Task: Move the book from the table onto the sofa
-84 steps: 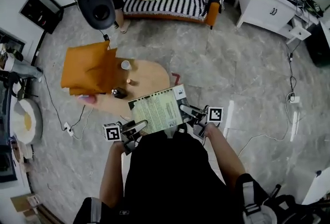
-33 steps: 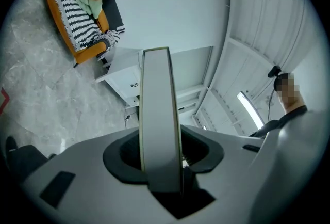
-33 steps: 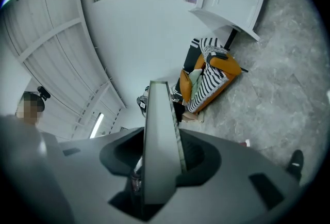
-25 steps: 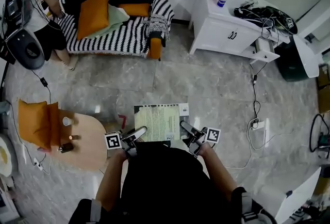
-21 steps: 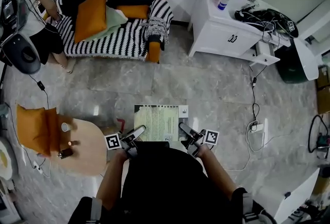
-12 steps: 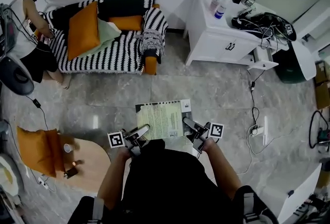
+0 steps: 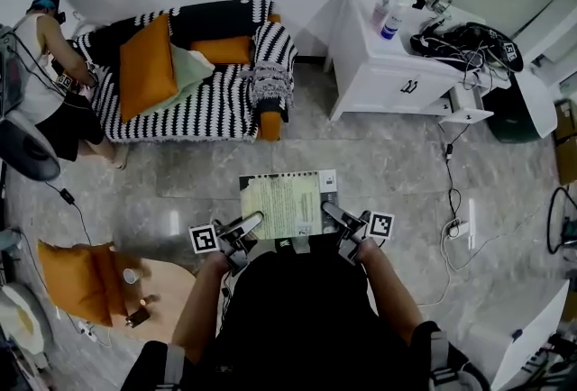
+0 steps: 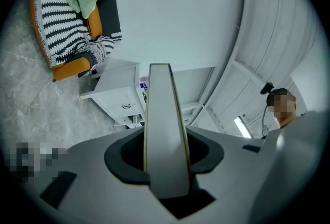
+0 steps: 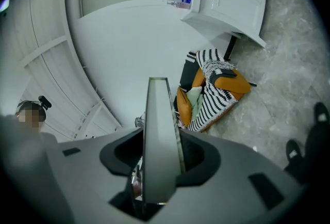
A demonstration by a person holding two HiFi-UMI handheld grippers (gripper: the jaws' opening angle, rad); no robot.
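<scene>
The book point(image 7: 283, 204), pale green with a printed cover, is held flat in the air in front of the person, over the marble floor. My left gripper point(image 7: 246, 224) is shut on its left edge and my right gripper point(image 7: 331, 215) on its right edge. In the left gripper view the book's edge point(image 8: 164, 135) runs up between the jaws, and the book's edge point(image 9: 159, 135) does so in the right gripper view too. The black-and-white striped sofa point(image 7: 203, 96) with orange cushions stands ahead and to the left, against the wall. The rounded wooden table point(image 7: 167, 290) lies behind at lower left.
A white cabinet point(image 7: 392, 65) with bottles and cables on top stands right of the sofa. A person point(image 7: 45, 65) bends at the sofa's left end. An orange cushion point(image 7: 77, 277) sits by the table. Cables point(image 7: 451, 200) trail over the floor at right.
The book, still gripped on both sides, has been carried away from the table towards the sofa. The table has slid to the lower left of the view.
</scene>
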